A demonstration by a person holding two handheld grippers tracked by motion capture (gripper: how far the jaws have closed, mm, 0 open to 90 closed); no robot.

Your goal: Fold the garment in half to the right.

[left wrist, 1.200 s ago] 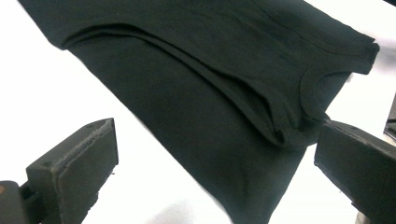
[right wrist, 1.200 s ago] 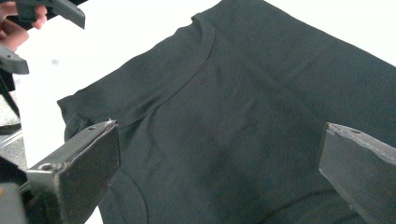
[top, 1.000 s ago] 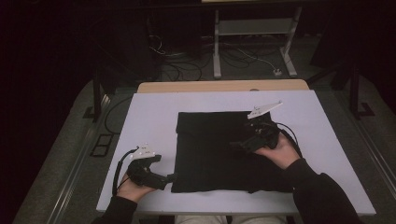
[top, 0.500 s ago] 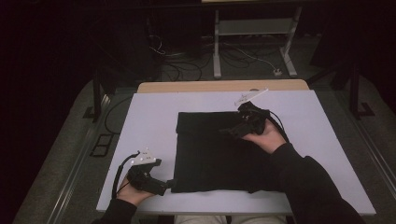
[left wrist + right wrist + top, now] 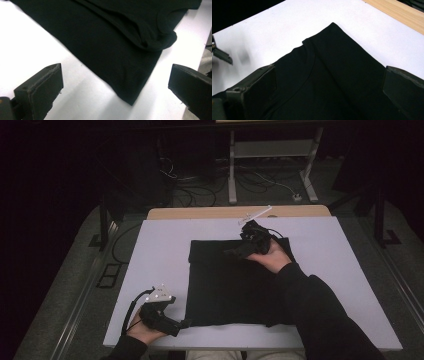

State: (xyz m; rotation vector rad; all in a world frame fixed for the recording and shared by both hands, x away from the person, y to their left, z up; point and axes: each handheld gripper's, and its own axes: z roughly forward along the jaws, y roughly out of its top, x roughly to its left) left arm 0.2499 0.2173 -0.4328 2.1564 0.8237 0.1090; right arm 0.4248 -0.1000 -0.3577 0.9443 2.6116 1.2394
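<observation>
Fingers: both grippers' jaws stood wide apart and gripped nothing; in each gripper view the two black pads sat at opposite edges with cloth and table between them.
Left gripper (image 5: pixel 184 323): at the near left of the white table (image 5: pixel 160 250), just beside the near-left corner of the black garment (image 5: pixel 230 285), pointing toward it.
Right gripper (image 5: pixel 235 253): over the garment's far edge, right of its middle, held by the person's right hand (image 5: pixel 272 257).
Black garment: lay flat in a rough square on the middle of the table.
Left gripper view: a pointed garment corner (image 5: pixel 131 101) lay between the jaws, a rolled fold behind it.
Right gripper view: a far garment corner (image 5: pixel 333 25) lay ahead, with a curved seam running across the cloth.
Beyond the white top: a strip of wooden tabletop (image 5: pixel 200 213).
</observation>
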